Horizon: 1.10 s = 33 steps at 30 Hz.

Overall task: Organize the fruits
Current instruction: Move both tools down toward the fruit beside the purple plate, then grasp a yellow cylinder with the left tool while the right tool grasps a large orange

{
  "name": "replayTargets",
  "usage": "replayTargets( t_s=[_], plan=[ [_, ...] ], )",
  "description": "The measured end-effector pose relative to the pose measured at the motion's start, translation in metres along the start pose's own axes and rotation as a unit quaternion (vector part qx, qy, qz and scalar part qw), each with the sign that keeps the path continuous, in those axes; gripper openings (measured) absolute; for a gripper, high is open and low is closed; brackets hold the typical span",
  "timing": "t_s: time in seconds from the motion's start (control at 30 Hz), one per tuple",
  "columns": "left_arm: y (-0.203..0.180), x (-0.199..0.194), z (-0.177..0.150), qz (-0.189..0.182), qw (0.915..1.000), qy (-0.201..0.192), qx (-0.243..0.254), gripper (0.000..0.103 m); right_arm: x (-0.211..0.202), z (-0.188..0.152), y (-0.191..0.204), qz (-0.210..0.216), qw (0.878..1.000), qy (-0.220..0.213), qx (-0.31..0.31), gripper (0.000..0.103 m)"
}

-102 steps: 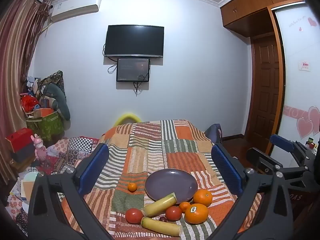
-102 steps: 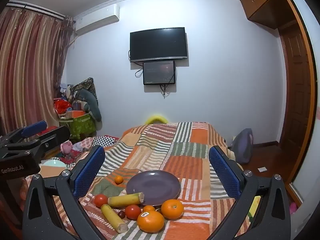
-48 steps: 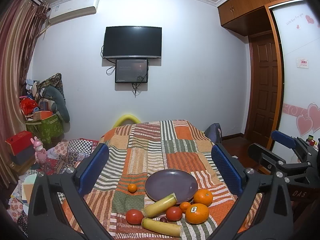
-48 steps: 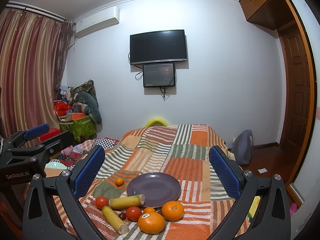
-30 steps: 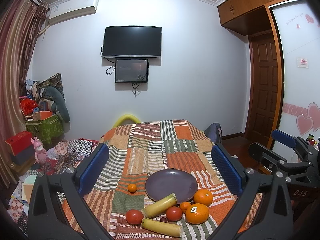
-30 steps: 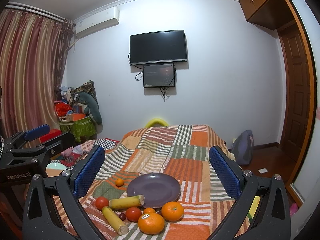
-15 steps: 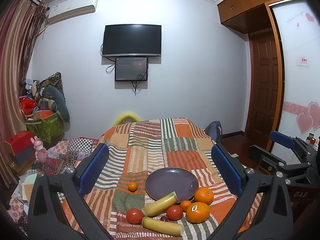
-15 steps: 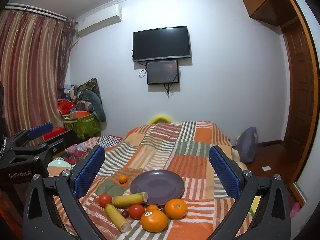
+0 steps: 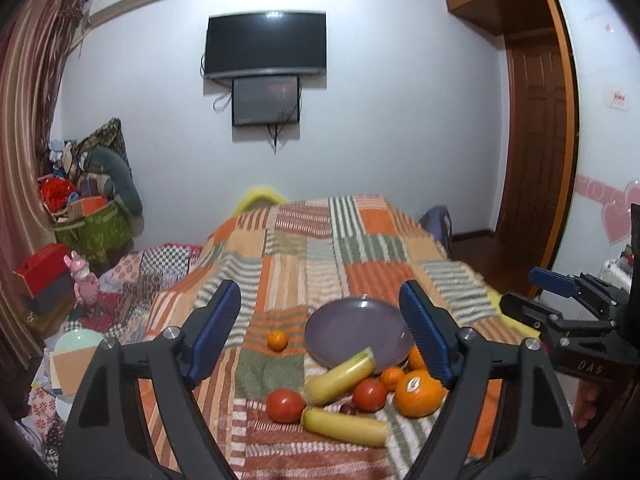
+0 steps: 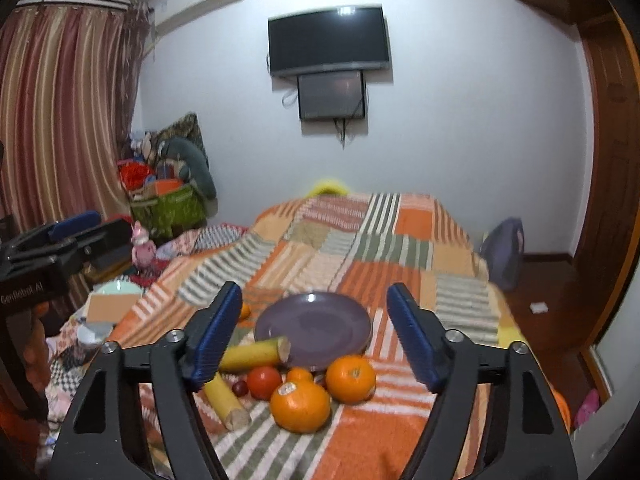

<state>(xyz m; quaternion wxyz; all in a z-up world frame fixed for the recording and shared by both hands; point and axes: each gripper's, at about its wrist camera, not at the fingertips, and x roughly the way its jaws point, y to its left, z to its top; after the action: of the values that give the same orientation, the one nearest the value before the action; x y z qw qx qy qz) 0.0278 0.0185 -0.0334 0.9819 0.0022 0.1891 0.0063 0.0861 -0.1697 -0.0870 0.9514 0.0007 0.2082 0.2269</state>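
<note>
While both jaw pairs are held spread and empty, the stickered orange is seen nearer the right gripper, ahead and below.

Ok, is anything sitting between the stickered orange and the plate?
Yes. In the right wrist view the stickered orange lies nearest the camera, with a small orange directly between it and the purple plate. A larger orange sits just right of that line, by the plate's near rim. The plate itself holds no whole fruit.

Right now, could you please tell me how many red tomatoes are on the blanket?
2: one red tomato left of the lower yellow stalk; another red tomato beside the stickered orange. More may be hidden.
</note>
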Motion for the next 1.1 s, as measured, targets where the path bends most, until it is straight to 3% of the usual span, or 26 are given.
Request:
replayTargets(
  t_s=[0.23, 0.57, 0.77, 1.1],
  plan=[
    [0.015, 0.034, -0.027, -0.005, 0.9975, 0.071, -0.003, 0.078, 0.026, -0.027, -0.007, 0.011, 0.997, 0.080, 0.001, 0.066],
    [0.026, 0.075, -0.071, -0.021, 0.9859, 0.165, -0.019, 0.078, 0.065, -0.055, -0.004, 0.033, 0.985, 0.167, 0.004, 0.066],
    [0.019, 0.104, -0.095, -0.040, 0.9715, 0.230, -0.040, 0.078, 0.086, -0.069, -0.002, 0.041, 0.978, 0.203, 0.004, 0.066],
    [0.003, 0.134, -0.121, -0.065, 0.9484, 0.302, -0.070, 0.080, 0.108, -0.085, -0.003, 0.061, 0.968, 0.244, 0.012, 0.067]
  ],
)
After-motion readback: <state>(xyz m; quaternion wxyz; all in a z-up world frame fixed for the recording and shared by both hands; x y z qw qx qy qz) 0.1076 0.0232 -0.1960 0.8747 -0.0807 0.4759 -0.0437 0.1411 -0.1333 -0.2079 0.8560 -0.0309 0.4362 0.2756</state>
